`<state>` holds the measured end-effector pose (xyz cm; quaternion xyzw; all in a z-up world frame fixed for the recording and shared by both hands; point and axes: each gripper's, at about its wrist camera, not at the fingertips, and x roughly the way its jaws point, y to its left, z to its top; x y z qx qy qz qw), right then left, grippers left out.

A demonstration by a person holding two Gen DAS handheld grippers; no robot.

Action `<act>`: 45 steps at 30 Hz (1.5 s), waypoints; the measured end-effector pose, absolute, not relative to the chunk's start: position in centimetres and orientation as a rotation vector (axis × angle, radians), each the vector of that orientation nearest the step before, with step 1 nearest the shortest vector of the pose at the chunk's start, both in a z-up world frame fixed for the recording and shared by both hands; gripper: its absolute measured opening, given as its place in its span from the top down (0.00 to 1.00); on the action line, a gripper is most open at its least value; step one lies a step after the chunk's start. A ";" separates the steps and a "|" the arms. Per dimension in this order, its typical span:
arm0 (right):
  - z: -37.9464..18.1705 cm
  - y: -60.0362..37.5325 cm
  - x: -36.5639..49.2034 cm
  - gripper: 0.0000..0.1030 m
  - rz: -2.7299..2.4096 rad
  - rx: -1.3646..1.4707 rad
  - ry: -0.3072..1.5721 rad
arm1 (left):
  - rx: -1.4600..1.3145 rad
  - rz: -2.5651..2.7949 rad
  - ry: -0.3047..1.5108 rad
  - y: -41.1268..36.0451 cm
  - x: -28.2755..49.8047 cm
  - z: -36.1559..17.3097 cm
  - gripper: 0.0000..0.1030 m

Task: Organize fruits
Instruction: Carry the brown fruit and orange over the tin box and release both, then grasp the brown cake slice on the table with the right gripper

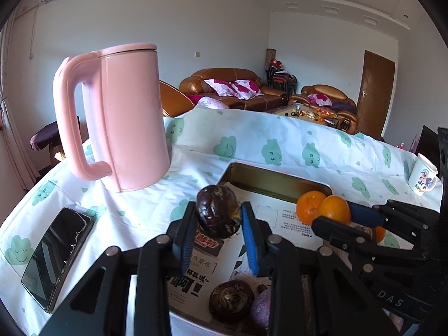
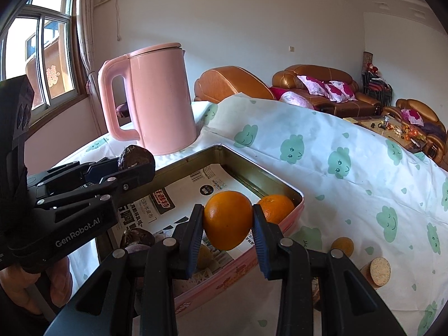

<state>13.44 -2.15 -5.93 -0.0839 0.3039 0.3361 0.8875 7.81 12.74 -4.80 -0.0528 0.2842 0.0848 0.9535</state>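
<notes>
Left hand-held gripper [image 1: 218, 218] is clamping a dark wrinkled fruit [image 1: 218, 212] over the tin tray [image 1: 268, 180] while the right hand-held gripper [image 2: 227, 219] is gripping an orange [image 2: 227, 219] beside another orange [image 2: 277, 207]; ideally lowering each near its kind before releasing.

Both of my claws are built from matte black plastic linkage arms joined by round silver pivot pins. The left claw [image 1: 218, 218] has ribbed blue pads on its fingers, and the right claw [image 2: 228, 221] has the same. From the right wrist camera, the left claw's body reads "GenRobot.AI" in pale lettering. The right claw's body shows "DAS".
</notes>
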 end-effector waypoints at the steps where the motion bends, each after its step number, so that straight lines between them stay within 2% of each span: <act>1: -6.0 -2.1 13.4 0.65 0.702 -0.176 0.635 | -0.108 0.173 0.579 12.8 7.8 -4.9 0.69; 24: -7.5 -0.6 13.4 0.65 0.728 -0.199 0.680 | -0.114 0.171 0.618 13.3 8.5 -6.5 0.68; 25: -7.6 -0.6 13.3 0.65 0.740 -0.190 0.687 | -0.113 0.178 0.618 13.2 8.5 -6.5 0.66; 26: -7.6 -0.6 13.3 0.64 0.754 -0.183 0.692 | -0.109 0.188 0.611 13.2 8.4 -6.4 0.59; 27: -7.5 -0.6 13.1 0.58 0.758 -0.184 0.689 | -0.106 0.190 0.599 13.1 8.1 -6.3 0.52; 28: -7.2 -0.8 12.9 0.52 0.744 -0.191 0.676 | -0.105 0.204 0.579 13.1 7.8 -6.1 0.41; 29: -6.7 -1.3 12.7 0.50 0.738 -0.189 0.661 | -0.106 0.213 0.555 13.1 7.3 -5.8 0.26; 31: -5.8 -2.9 12.5 0.47 0.743 -0.154 0.647 | -0.118 0.214 0.511 13.2 6.5 -5.2 0.07; 39: -5.3 -10.7 12.5 0.46 0.523 -0.192 0.637 | -0.154 0.214 0.479 13.4 5.5 -5.0 0.06; 45: -6.8 -12.0 13.0 0.47 0.498 -0.233 0.676 | -0.177 0.230 0.480 13.9 5.5 -5.1 0.06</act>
